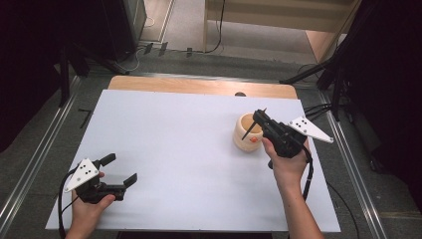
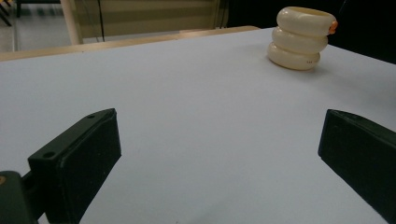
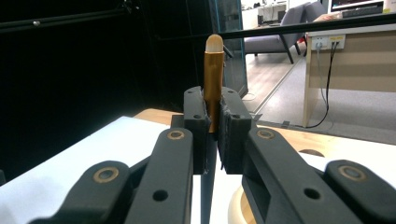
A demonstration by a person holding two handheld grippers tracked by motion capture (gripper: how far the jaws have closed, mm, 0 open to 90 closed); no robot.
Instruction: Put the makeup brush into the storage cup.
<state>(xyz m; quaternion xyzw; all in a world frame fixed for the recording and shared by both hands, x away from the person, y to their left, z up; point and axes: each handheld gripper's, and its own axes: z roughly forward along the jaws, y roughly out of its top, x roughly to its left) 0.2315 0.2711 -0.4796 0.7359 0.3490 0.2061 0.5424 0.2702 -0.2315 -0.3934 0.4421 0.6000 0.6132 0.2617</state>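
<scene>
Pinching a pen [image 3: 214, 79], right tongs [image 1: 255, 124] over holder [image 1: 247, 134]; left tongs [image 1: 119, 170] gaping

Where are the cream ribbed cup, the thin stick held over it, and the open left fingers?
cream ribbed cup [image 2: 299, 39]: left gripper view, middle ring of its side.
thin stick [image 3: 213, 79]: right gripper view, golden shaft above the fingers.
left gripper [image 1: 119, 170]: high view, midway between its open fingertips.
</scene>
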